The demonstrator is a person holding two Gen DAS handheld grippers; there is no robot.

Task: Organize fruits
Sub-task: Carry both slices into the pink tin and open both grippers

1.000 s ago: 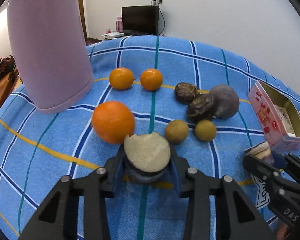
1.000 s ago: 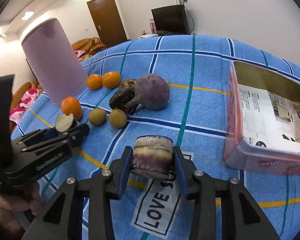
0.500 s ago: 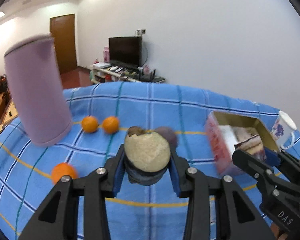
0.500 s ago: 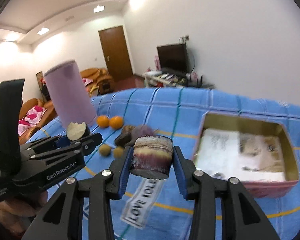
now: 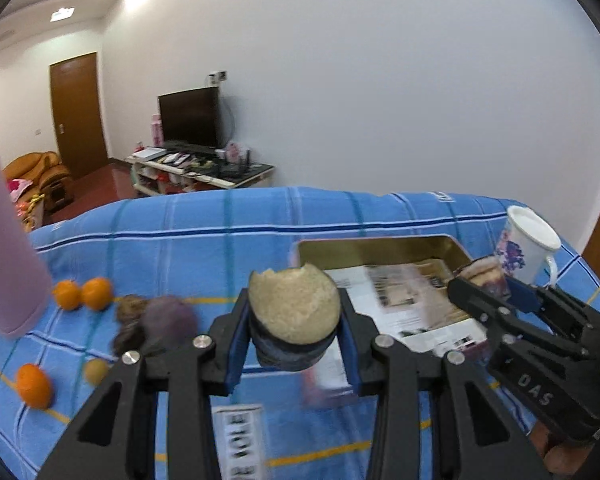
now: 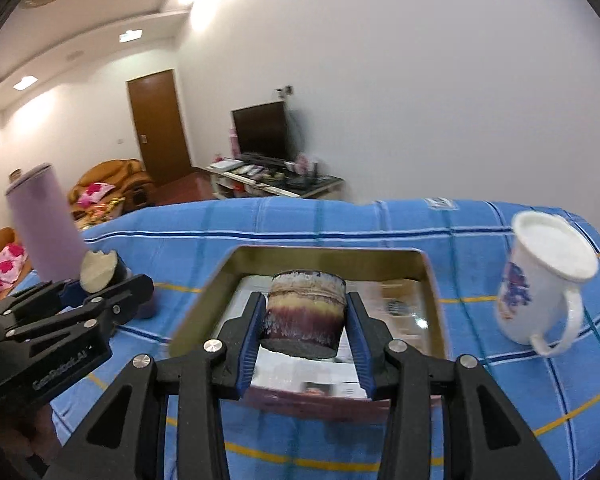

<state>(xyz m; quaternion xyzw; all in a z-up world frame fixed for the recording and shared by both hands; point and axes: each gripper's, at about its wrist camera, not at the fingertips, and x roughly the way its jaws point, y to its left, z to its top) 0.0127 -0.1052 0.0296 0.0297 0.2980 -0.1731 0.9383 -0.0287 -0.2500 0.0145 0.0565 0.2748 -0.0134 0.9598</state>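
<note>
Currently carrying one fruit piece in each tool, both raised above the blue plaid cloth [image 5: 204, 240]. Left gripper [image 5: 294, 340] pinching a pale-fleshed fruit piece [image 5: 294, 310] between blue pads, cut face turned toward the camera, dark skin below; clamped low on the skin, probably to spare the soft flesh. Right gripper [image 6: 303, 330] squeezing a purple banded chunk [image 6: 304, 314] by its sides, flat faces up and down, likely so as to set it down level. Hanging over the near wall of the gold-lined tin [image 6: 427, 276], paper lining inside, which looks like the intended container. Left piece held short of the tin's left edge, seemingly waiting for its turn.

Remaining on the cloth, well left of the tin: two small oranges [image 5: 82, 294] side by side, a larger orange [image 5: 34, 385] nearer, a blurred dark purple fruit [image 5: 168, 320] with wrinkled brown ones touching it, and a small yellowish fruit [image 5: 96, 371]. Pink tumbler [image 6: 46, 224] standing beyond them; white mug [image 6: 543, 280] just right of the tin, close enough to get bumped on lowering.
</note>
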